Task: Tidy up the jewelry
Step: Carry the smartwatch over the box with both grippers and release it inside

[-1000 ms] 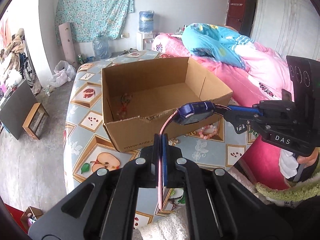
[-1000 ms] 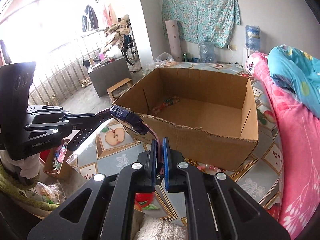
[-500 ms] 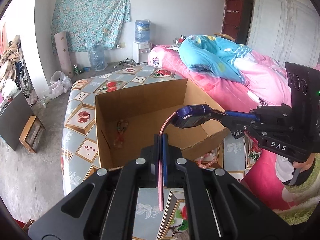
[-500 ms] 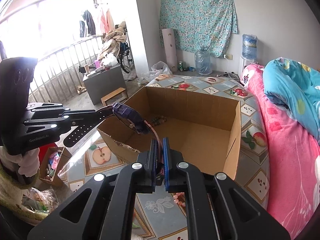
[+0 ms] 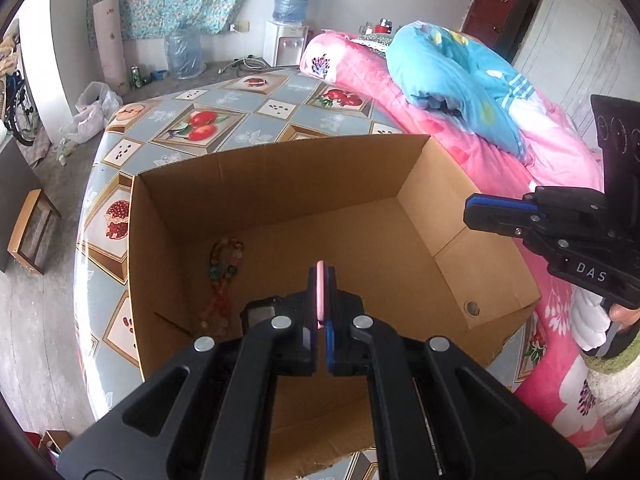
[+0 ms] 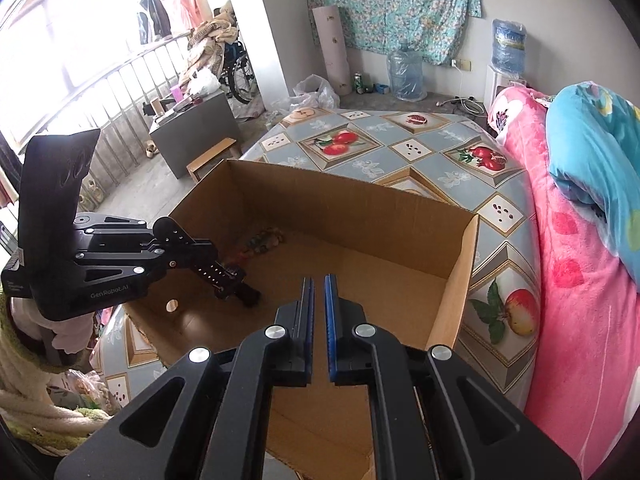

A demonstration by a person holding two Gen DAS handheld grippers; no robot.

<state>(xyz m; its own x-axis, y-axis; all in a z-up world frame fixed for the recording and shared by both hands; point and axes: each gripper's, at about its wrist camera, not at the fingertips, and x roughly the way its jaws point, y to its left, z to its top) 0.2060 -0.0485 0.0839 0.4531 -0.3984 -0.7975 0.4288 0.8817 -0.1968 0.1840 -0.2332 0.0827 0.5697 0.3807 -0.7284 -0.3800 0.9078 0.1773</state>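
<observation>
1. Bedroom scene: fruit-print counter (image 5: 224, 120) carrying an open cardboard box (image 5: 276, 168), pink bed alongside.
2. Left gripper (image 5: 320, 300) has its jaws pinched on a pink watch strap (image 5: 319, 292), edge-on and running along the fingers, hanging over the box floor.
3. Right gripper (image 6: 318, 312) has its jaws slightly apart with nothing between them, off by the box's side wall.
4. Beaded bracelet (image 5: 224, 264) lies just left of the strap, so I'd guess a straight drop clears it.

A home bedroom: pink bedding (image 5: 472, 128), a water dispenser (image 5: 285, 36), clothes hung on the balcony (image 6: 168, 12).
</observation>
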